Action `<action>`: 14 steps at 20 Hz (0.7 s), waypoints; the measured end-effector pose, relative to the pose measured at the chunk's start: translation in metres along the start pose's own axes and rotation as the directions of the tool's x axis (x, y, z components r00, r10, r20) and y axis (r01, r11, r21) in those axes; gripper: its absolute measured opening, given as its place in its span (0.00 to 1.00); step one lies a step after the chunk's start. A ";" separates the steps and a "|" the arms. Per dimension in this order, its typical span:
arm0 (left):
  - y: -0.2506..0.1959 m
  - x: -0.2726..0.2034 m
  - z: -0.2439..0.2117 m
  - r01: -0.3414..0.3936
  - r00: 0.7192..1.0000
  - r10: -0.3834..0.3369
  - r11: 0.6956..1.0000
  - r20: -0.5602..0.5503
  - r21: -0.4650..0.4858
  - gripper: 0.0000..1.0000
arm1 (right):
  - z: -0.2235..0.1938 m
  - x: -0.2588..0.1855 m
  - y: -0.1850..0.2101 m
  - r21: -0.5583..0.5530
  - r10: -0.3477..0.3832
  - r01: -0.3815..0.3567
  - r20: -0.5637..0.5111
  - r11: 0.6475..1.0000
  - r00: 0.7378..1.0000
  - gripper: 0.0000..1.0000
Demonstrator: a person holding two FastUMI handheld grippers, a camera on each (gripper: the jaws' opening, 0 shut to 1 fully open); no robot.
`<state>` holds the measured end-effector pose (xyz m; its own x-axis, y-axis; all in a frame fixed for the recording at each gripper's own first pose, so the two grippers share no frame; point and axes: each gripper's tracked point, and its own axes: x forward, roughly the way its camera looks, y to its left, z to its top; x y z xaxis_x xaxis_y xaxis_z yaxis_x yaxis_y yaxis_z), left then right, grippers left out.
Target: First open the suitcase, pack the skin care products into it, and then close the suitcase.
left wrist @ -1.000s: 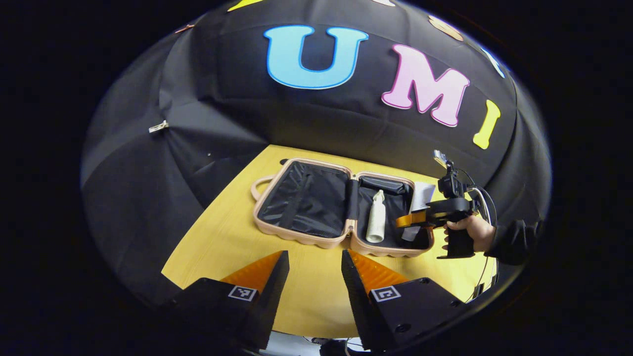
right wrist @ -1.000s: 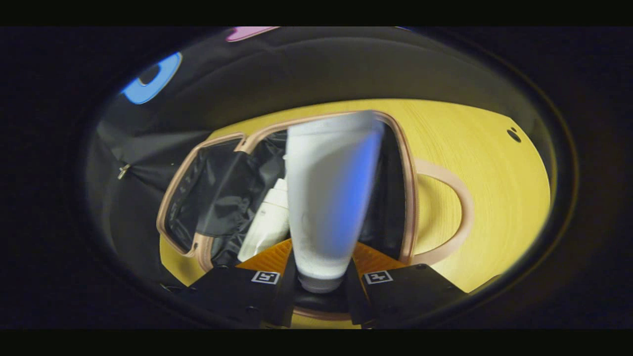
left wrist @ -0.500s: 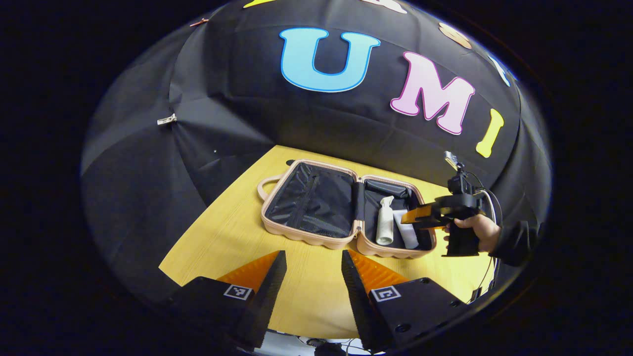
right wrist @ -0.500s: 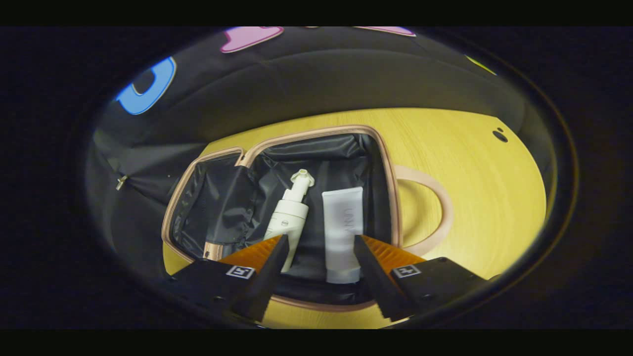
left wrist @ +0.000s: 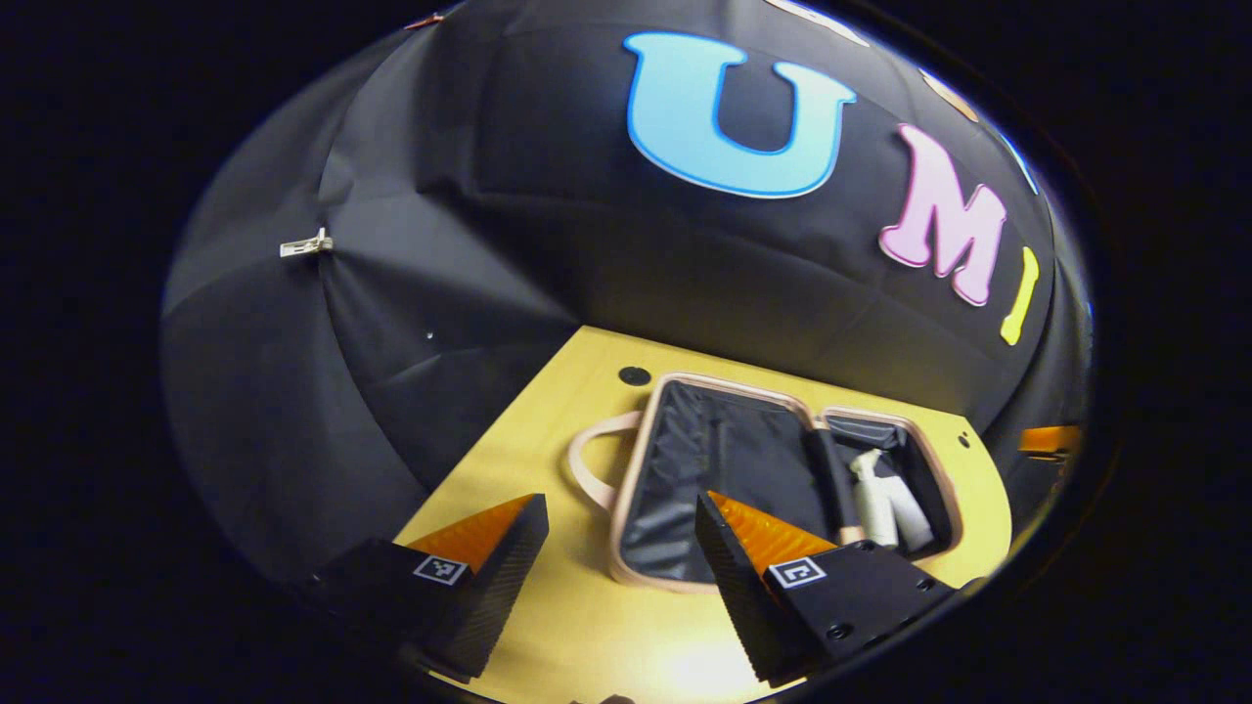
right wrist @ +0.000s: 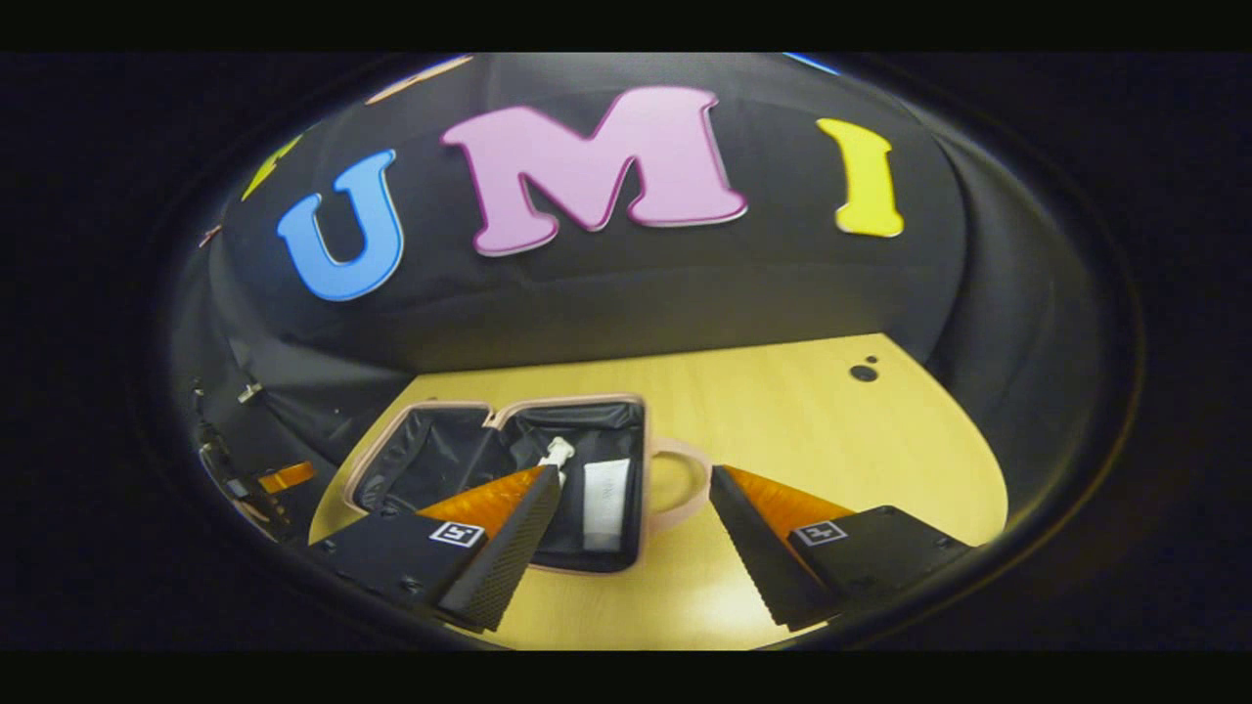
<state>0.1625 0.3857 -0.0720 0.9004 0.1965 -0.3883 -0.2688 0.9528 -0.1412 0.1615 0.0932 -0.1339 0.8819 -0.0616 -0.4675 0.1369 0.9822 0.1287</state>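
Yellow wood-grain table (right wrist: 782, 430) is seen beneath both grippers, backed by the black cloth wall (left wrist: 509, 254) of the booth. Nearest in the left gripper view, the left gripper (left wrist: 621, 533) is held with its fingers spread apart and nothing between them; its right-hand finger overlaps the near edge of the suitcase (left wrist: 685, 479). Nearest in the right gripper view, the right gripper (right wrist: 636, 523) is likewise held wide apart and empty, and its left-hand finger covers part of the suitcase's near rim. Beyond, the pink suitcase is laid fully open and flat on the table, its two black-lined halves side by side and a loop handle (right wrist: 685, 479) at the outer end of each. In one half a white pump bottle (right wrist: 556, 453) and a white tube (right wrist: 604, 504) are laid side by side, long axes running away from the right gripper, the pump head at the far end. Farther off, small dark holes (right wrist: 863, 372) are seen in the tabletop
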 end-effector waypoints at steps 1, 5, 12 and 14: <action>0.008 0.018 0.002 0.001 1.000 -0.001 1.000 -0.012 0.015 0.96 | 0.002 -0.011 -0.014 -0.004 -0.021 0.021 0.016 1.000 1.000 0.98; 0.030 0.110 -0.007 -0.004 0.992 0.003 1.000 -0.125 -0.002 0.96 | -0.010 -0.048 -0.067 -0.109 -0.134 0.138 0.038 0.984 0.990 0.98; 0.044 0.173 -0.038 0.010 0.938 -0.005 1.000 -0.346 0.012 0.86 | -0.028 -0.095 -0.109 -0.082 -0.245 0.252 0.087 0.964 0.966 0.98; 0.041 0.173 -0.043 0.007 0.925 0.034 0.994 -0.380 0.106 0.82 | -0.033 -0.100 -0.117 -0.106 -0.261 0.268 0.074 0.958 0.962 0.98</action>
<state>0.2924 0.4486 -0.1843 0.6935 0.1259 -0.7094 -0.2247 0.9733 -0.0469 0.0424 -0.0102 -0.1307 0.8463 -0.3291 -0.4188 0.3198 0.9427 -0.0946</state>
